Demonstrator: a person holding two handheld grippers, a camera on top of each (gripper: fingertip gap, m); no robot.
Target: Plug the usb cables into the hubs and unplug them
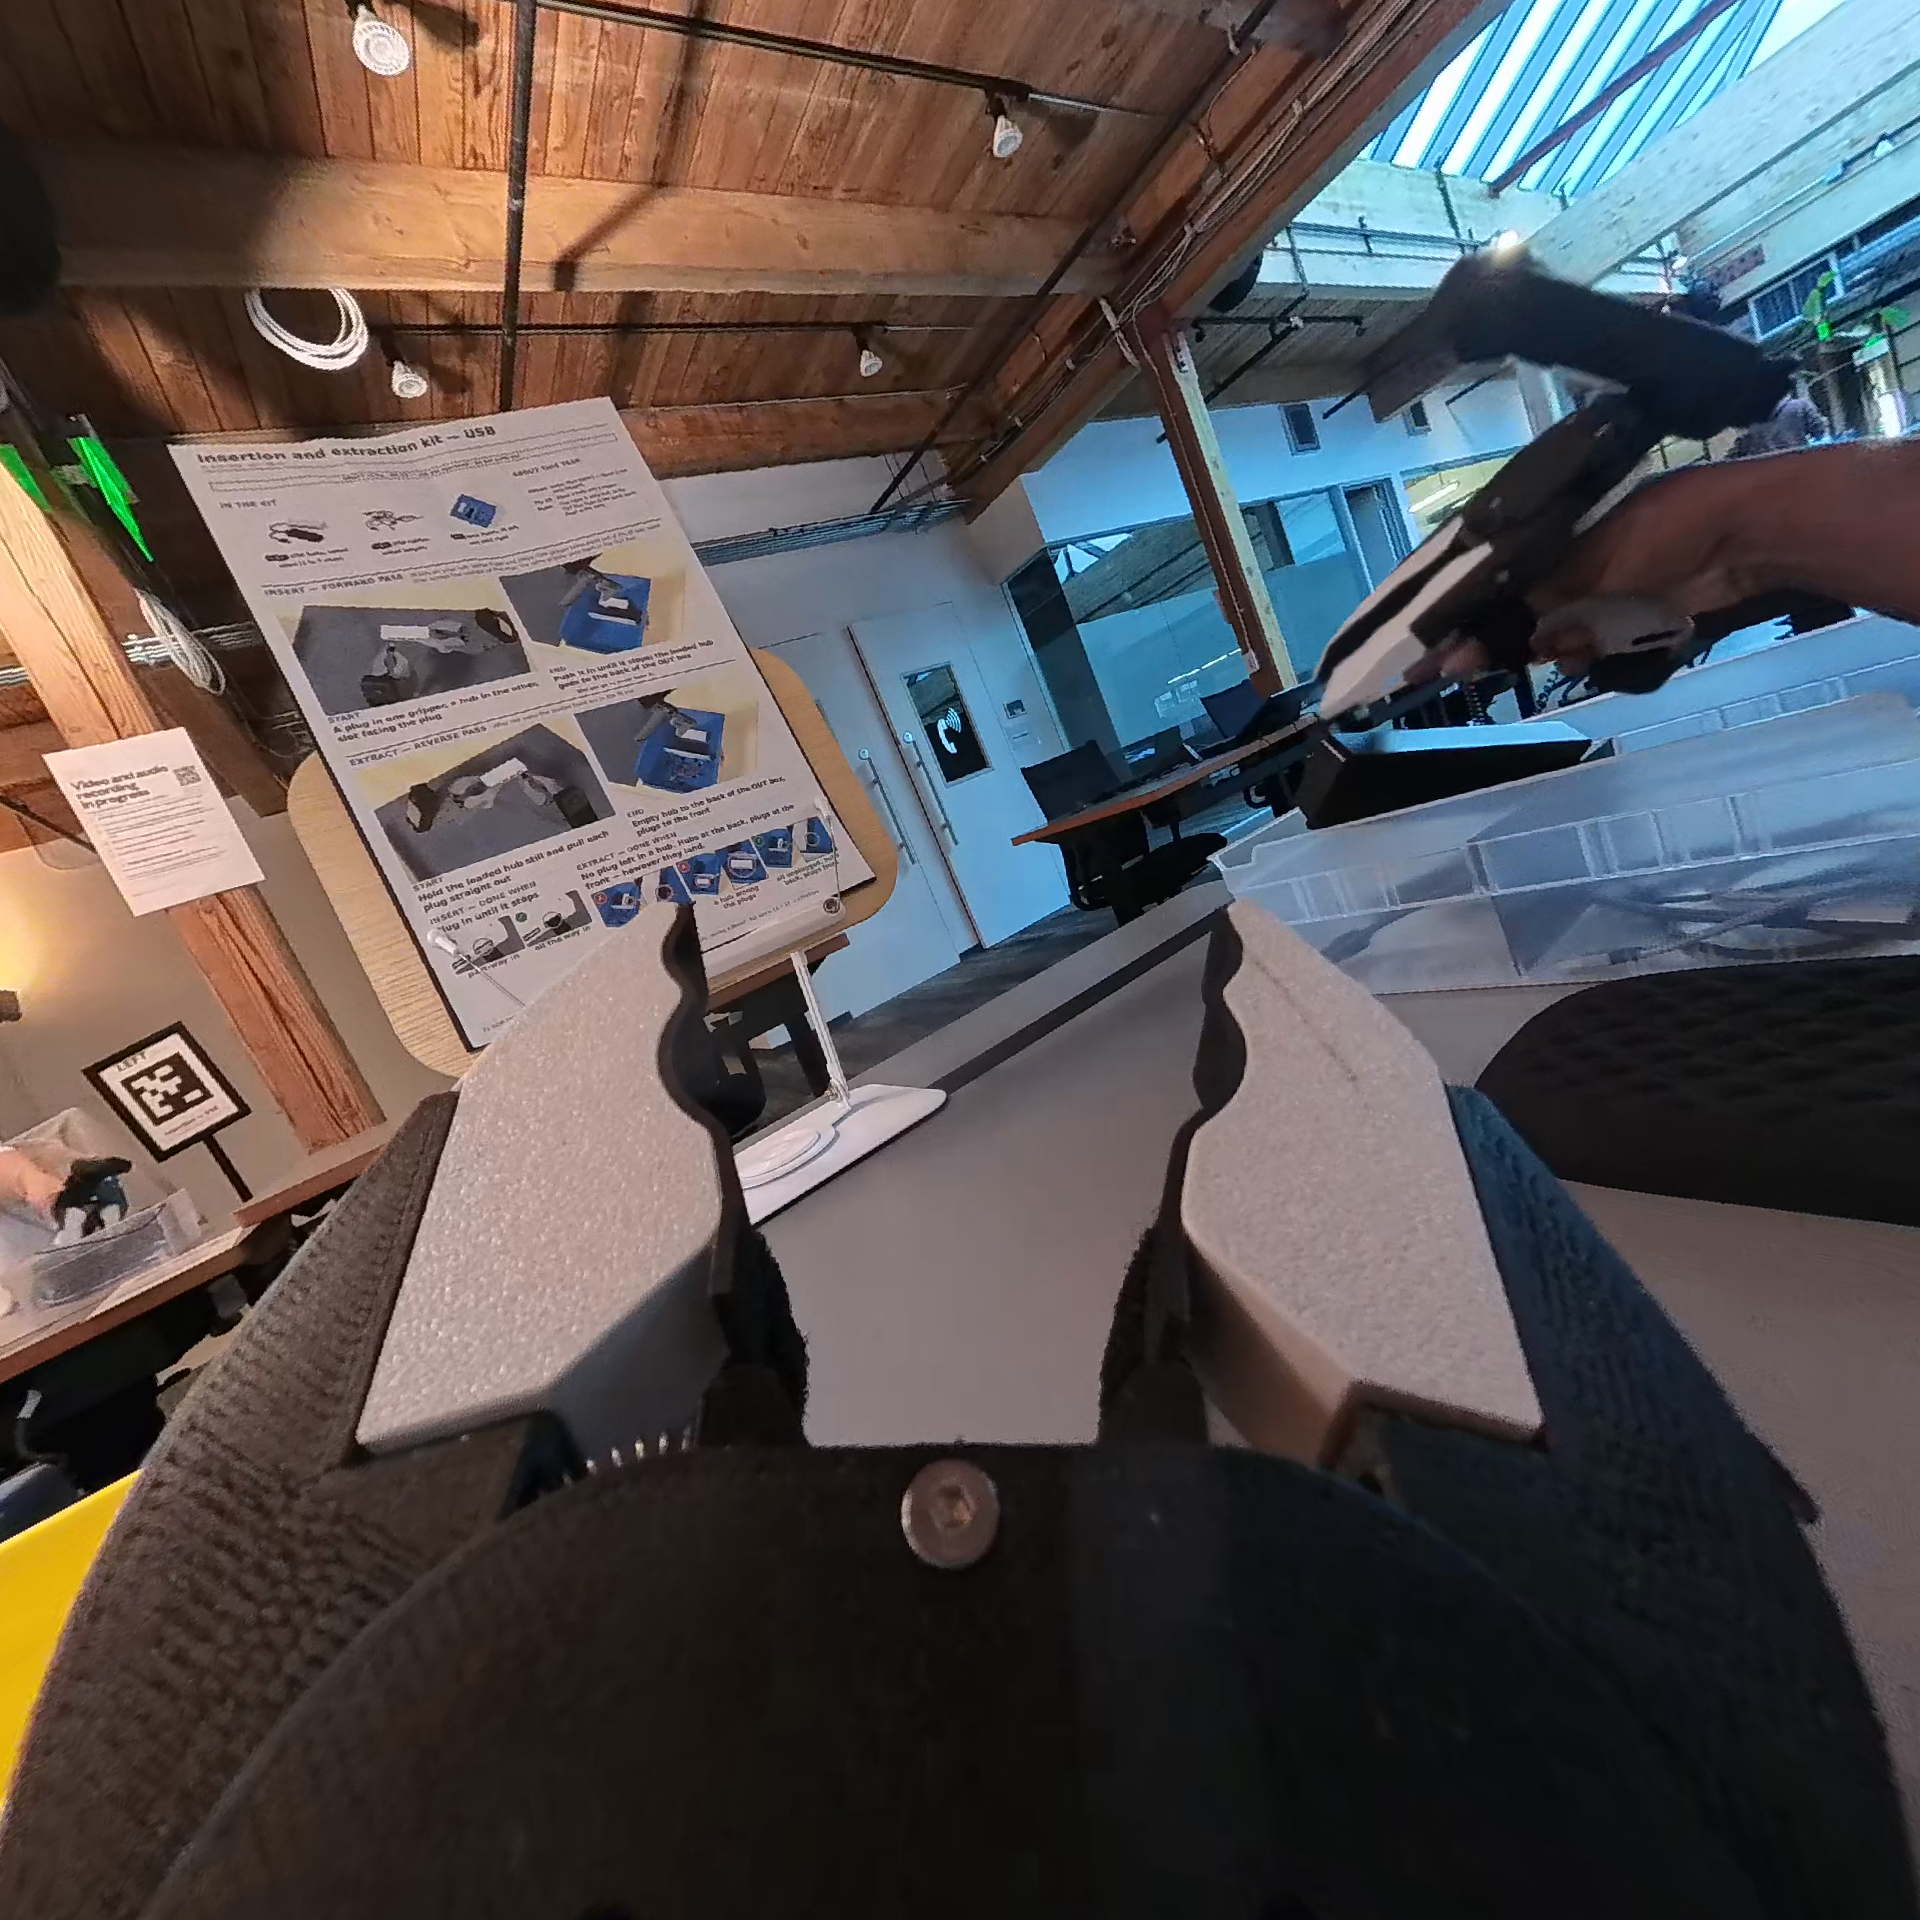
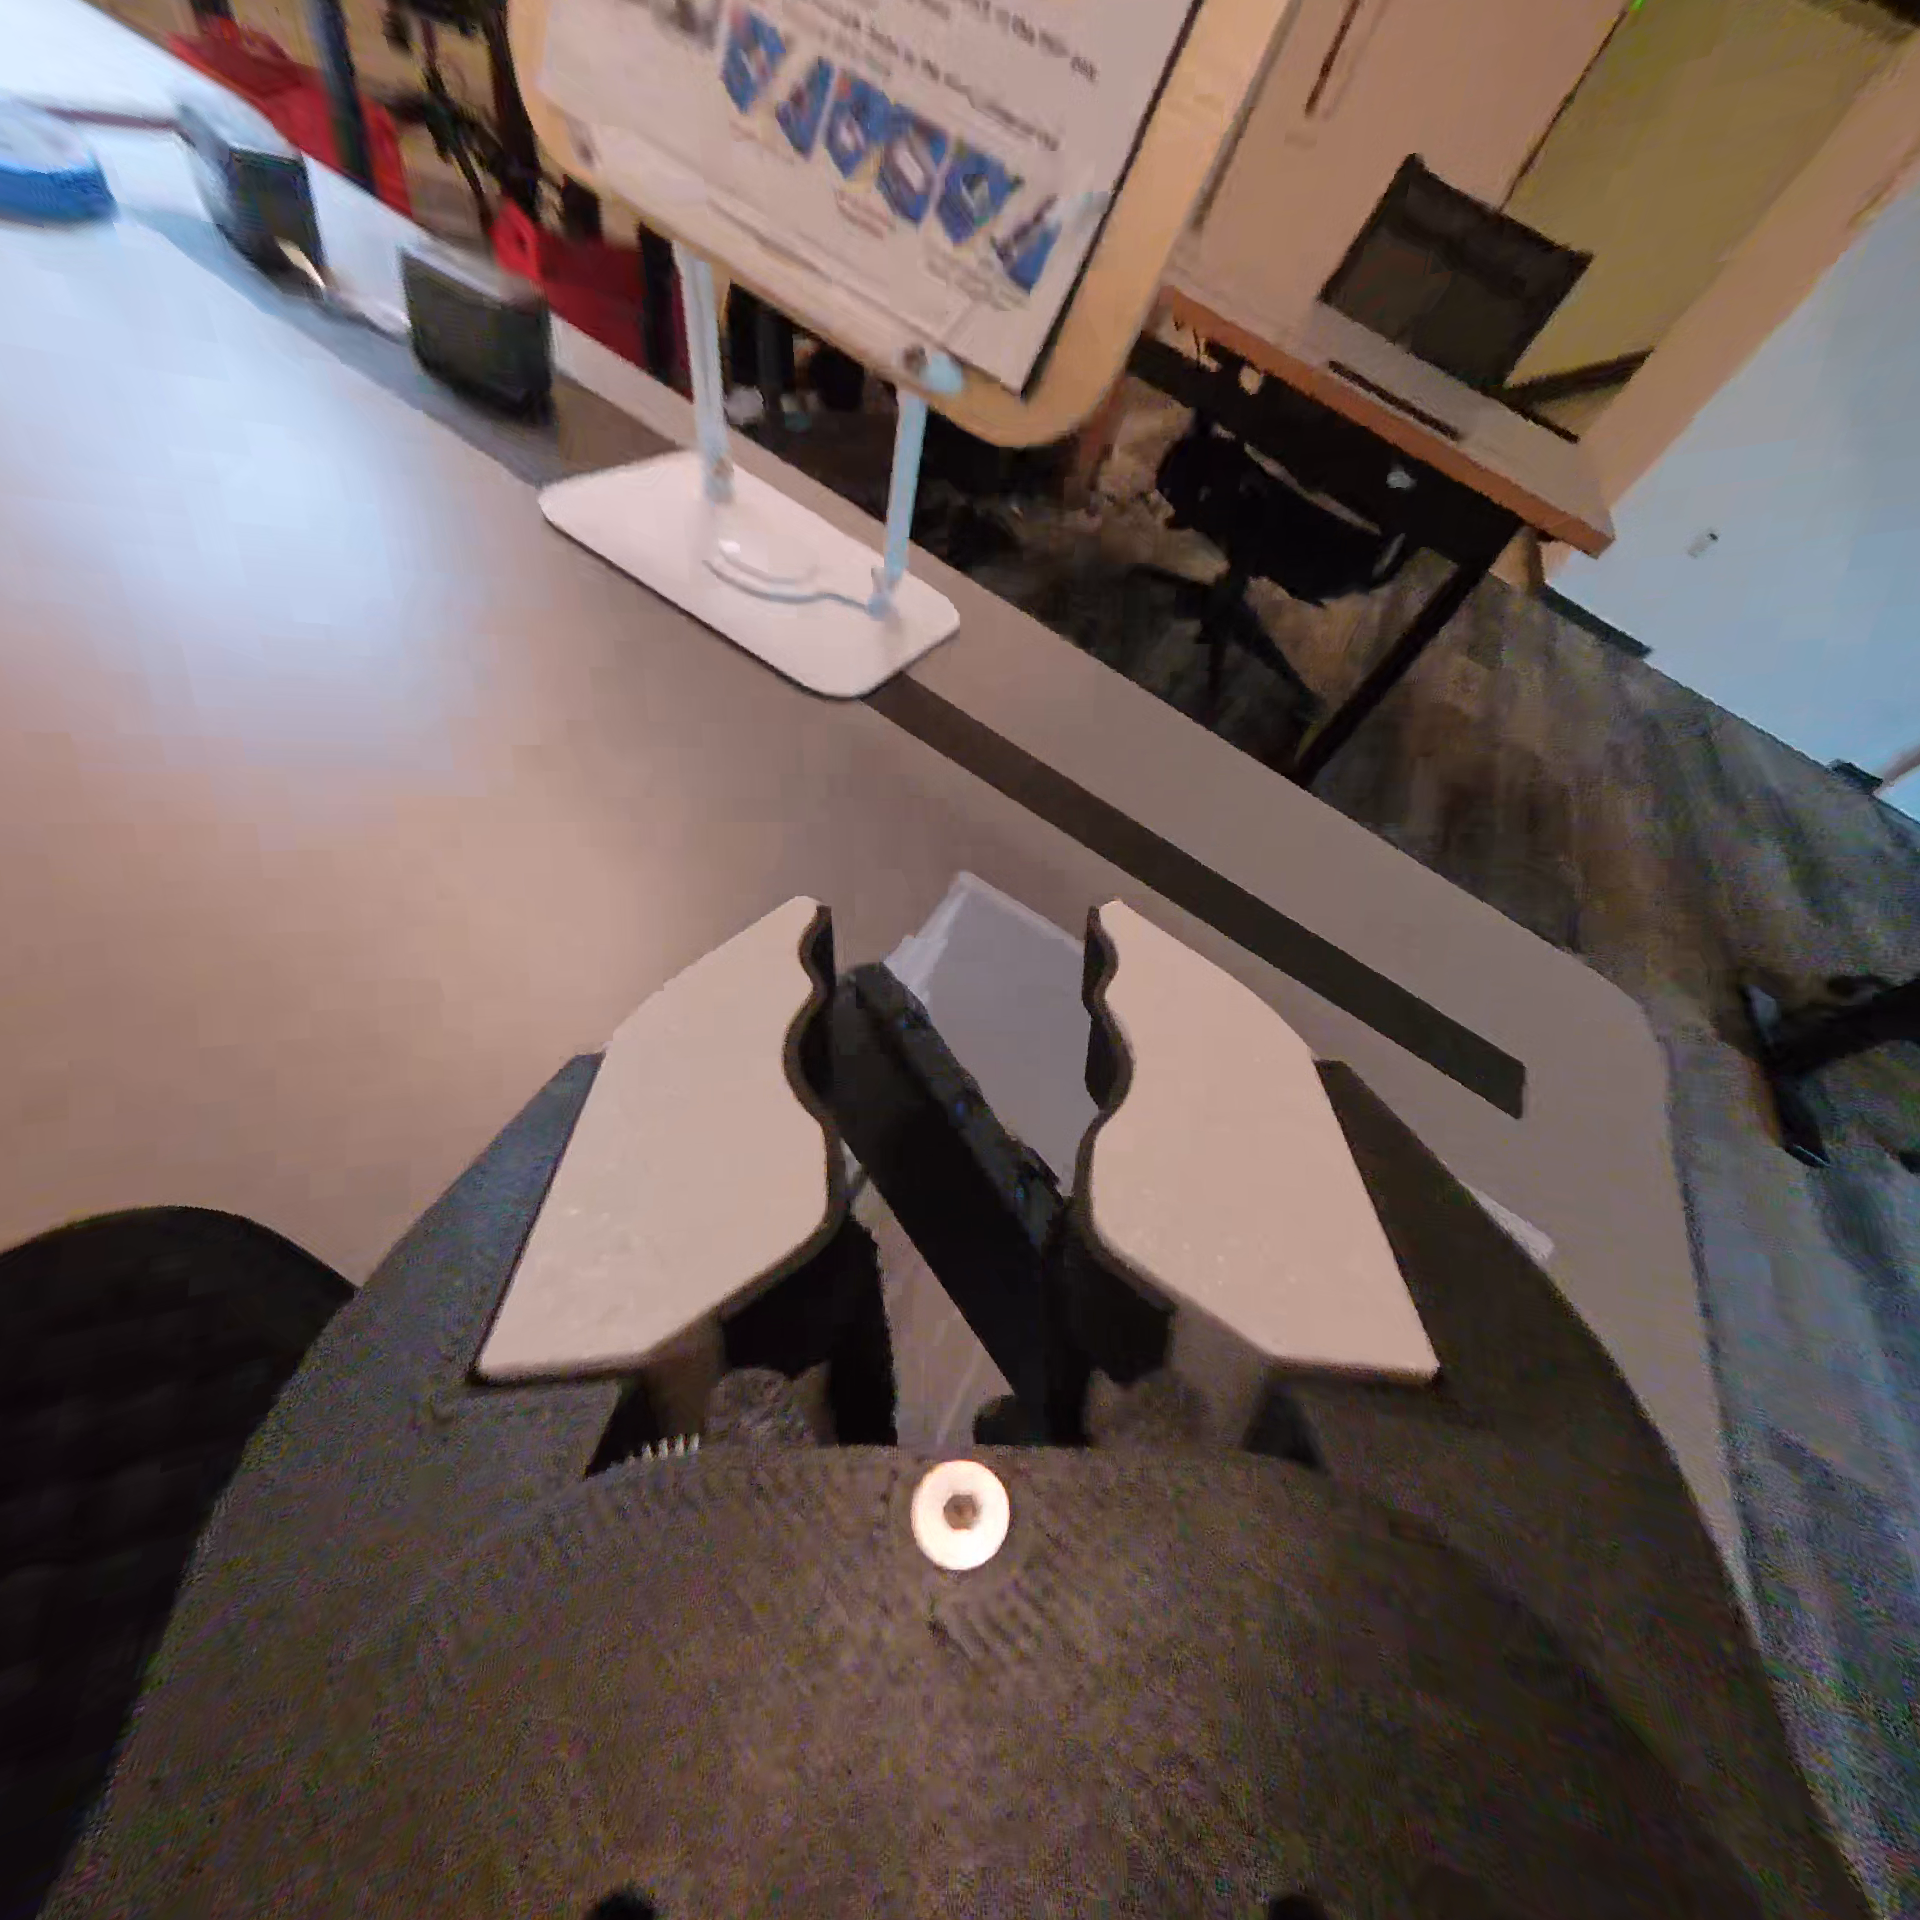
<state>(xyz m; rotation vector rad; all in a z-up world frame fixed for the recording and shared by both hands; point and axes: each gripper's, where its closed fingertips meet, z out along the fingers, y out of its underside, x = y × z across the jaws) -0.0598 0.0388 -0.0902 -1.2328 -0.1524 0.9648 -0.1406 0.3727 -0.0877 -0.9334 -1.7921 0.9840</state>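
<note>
Left wrist view: the left gripper [image 1: 951, 997] tilts upward over the table [image 1: 966, 1247], fingers apart and empty. Far right, a hand [image 1: 1704, 561] angles the right gripper [image 2: 956, 1023] down over a clear bin [image 1: 1558, 883], fingers clamped on a black hub [image 2: 935, 1132]. A printed poster [image 1: 499, 675] stands at the far edge.

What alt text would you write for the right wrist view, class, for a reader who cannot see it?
The right tool has a slim black USB hub lying diagonally between its two grey fingers, above a clear plastic bin on a grey table. Beyond stands an instruction sheet on a white stand.
</note>
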